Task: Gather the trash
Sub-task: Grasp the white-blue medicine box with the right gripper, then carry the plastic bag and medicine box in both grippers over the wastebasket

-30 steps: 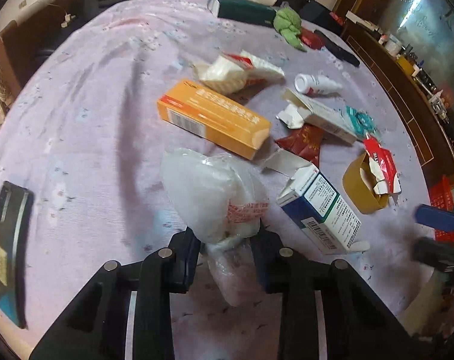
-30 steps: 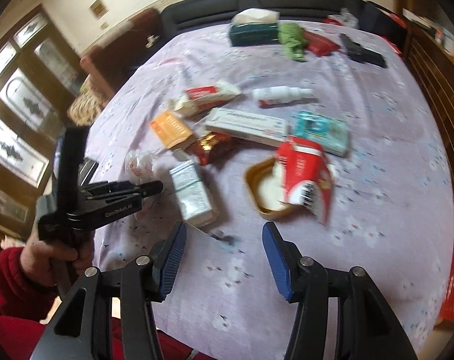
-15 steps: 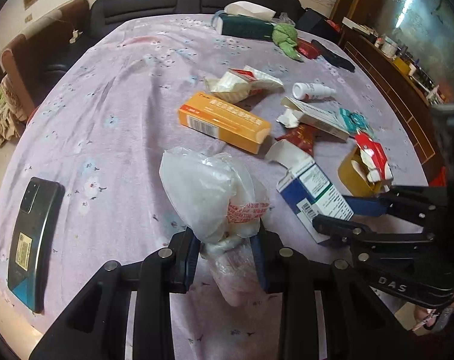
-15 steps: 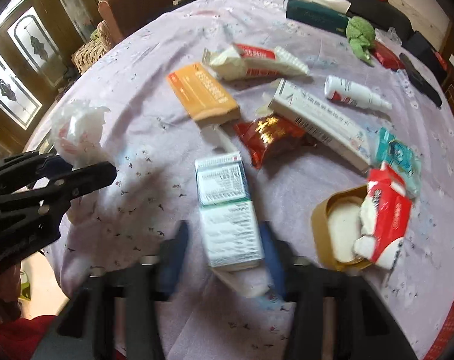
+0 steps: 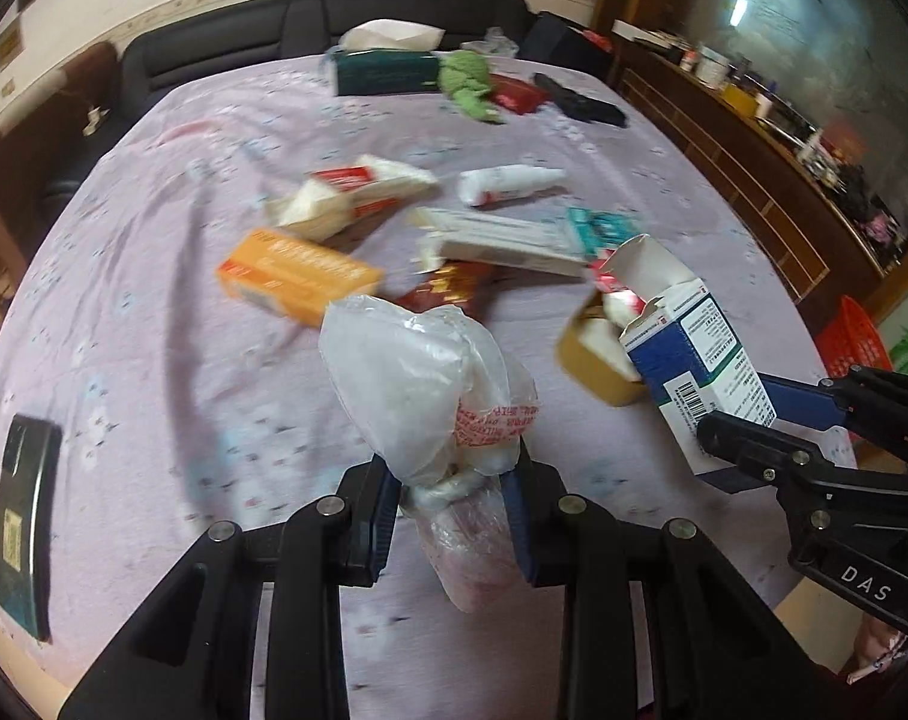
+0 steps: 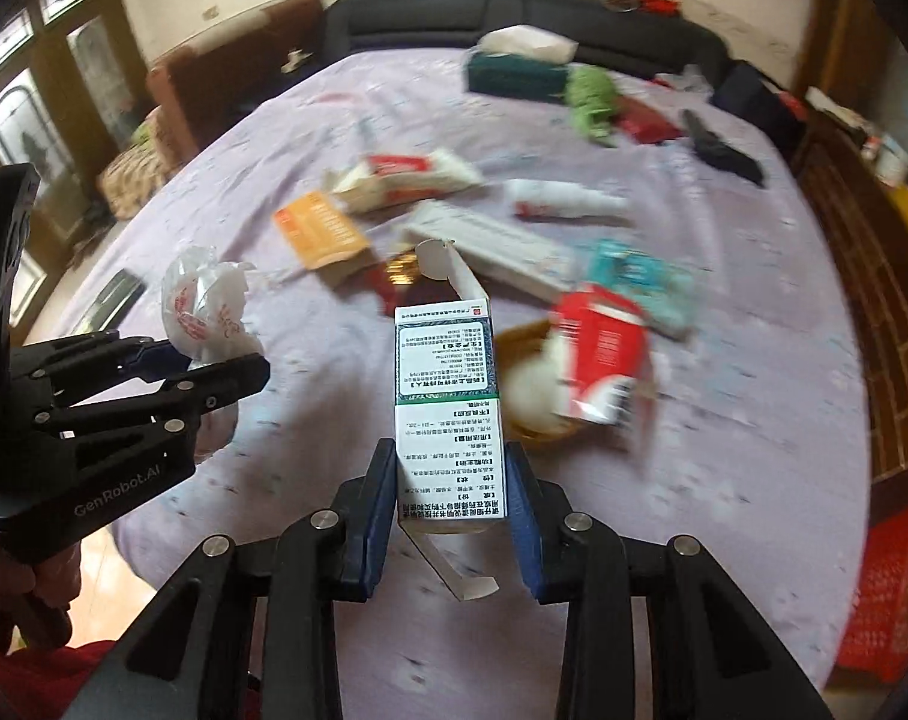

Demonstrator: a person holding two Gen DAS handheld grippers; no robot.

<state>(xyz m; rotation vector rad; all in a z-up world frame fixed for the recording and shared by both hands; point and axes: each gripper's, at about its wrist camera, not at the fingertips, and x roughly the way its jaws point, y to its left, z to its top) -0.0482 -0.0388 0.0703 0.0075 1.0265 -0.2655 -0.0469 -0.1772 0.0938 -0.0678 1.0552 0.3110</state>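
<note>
My left gripper [image 5: 454, 492] is shut on a crumpled white plastic bag [image 5: 417, 378] with red print, held above the lilac tablecloth. In the right wrist view that bag [image 6: 204, 306] shows at the left between the left gripper's fingers [image 6: 225, 378]. My right gripper [image 6: 450, 498] is shut on a blue-and-white medicine box [image 6: 447, 408] whose top flap stands open; the box is lifted off the cloth. In the left wrist view the same box [image 5: 688, 354] hangs at the right in the right gripper [image 5: 772, 420].
Loose on the tablecloth [image 5: 153, 300] lie an orange box [image 5: 297, 276], a long white box [image 5: 502, 240], a red-white pack [image 5: 357, 186], a white bottle [image 5: 508, 183], a teal packet [image 5: 604, 228], a yellow tape roll [image 5: 598, 360]. A phone [image 5: 24, 516] lies left. An orange basket [image 5: 853, 342] stands off the right edge.
My right gripper came down over the medicine box, closed on it and lifted it off the cloth. My left gripper kept hold of the bag and rose a little.
</note>
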